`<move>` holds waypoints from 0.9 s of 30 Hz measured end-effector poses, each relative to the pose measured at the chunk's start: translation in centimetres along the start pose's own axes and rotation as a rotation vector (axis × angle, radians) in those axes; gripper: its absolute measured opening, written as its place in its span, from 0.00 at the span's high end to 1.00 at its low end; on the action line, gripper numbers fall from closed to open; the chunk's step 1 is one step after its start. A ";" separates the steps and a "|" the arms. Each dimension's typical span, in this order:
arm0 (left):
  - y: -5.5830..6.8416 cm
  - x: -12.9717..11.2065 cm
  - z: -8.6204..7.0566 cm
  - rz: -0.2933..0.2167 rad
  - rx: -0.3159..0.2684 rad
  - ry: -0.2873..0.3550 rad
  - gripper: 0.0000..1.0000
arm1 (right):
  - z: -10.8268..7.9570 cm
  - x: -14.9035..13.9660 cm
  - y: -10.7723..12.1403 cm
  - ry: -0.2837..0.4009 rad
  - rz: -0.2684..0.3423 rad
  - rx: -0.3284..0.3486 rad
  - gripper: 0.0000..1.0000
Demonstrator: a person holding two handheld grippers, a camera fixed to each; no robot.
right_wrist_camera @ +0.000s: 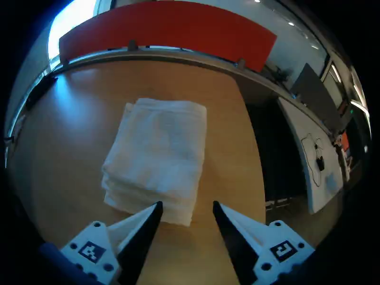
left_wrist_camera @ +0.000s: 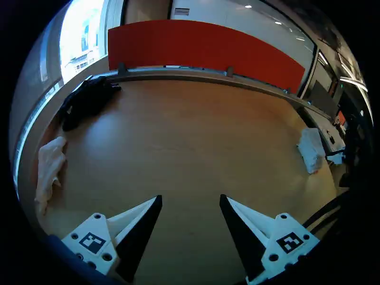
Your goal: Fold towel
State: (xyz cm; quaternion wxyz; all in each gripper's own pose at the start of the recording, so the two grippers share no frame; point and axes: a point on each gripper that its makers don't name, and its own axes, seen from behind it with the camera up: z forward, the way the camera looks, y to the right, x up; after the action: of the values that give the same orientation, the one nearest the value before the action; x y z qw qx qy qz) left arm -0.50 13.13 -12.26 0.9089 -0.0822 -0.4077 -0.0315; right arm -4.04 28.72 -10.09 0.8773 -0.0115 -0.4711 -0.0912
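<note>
Because the folded white terry towel (right_wrist_camera: 159, 152) is resting, seemingly finished, on the wooden tabletop (right_wrist_camera: 61, 142), I am holding my right gripper (right_wrist_camera: 186, 204) released at its near edge and my left gripper (left_wrist_camera: 190, 196) released farther off.

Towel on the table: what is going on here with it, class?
A person holds a gripper in each hand. The right gripper, open, points at a white towel that lies neatly folded on the wooden table; it is at the towel's near edge and grips nothing. The left gripper, also open, hovers over a bare stretch of the table. A crumpled white cloth lies at the table's edge.
</note>
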 end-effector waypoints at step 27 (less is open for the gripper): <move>-1.5 4.8 -0.2 -0.018 0.000 0.127 0.11 | -9.2 13.4 -5.4 0.599 0.177 -0.049 0.00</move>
State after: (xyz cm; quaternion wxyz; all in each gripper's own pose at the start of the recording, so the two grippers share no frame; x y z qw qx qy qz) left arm 2.66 11.68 -8.59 0.9326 -0.0763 -0.3499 -0.0450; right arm 9.89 20.47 -4.49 0.9810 -0.0461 -0.1866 -0.0249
